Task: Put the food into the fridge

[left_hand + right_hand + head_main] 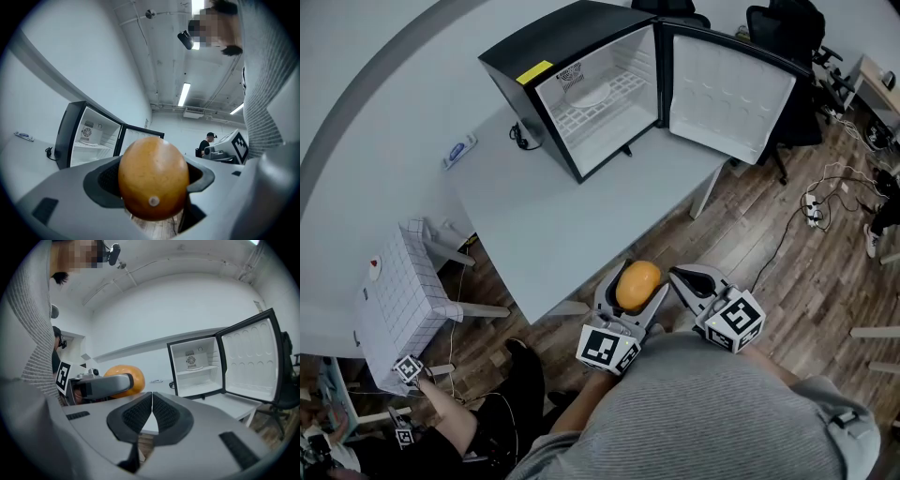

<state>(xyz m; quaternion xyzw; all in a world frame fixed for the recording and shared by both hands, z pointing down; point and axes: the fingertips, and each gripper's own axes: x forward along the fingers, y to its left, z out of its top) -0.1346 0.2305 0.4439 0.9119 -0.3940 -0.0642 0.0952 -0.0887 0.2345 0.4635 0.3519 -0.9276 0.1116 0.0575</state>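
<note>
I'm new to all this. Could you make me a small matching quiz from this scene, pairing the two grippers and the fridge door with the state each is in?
Things:
1. left gripper
2. right gripper
3. fridge door

States:
a. swung wide open
b. jaws together, nothing between them
c. clamped on the orange fruit

Pairs: 1-c, 2-b, 3-a

The fridge (591, 94) stands far back on the table (581, 225), its door (727, 94) open to the right.

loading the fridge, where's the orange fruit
The orange fruit is clamped in the left gripper, bottom centre of the head view, beside the shut right gripper.
</note>
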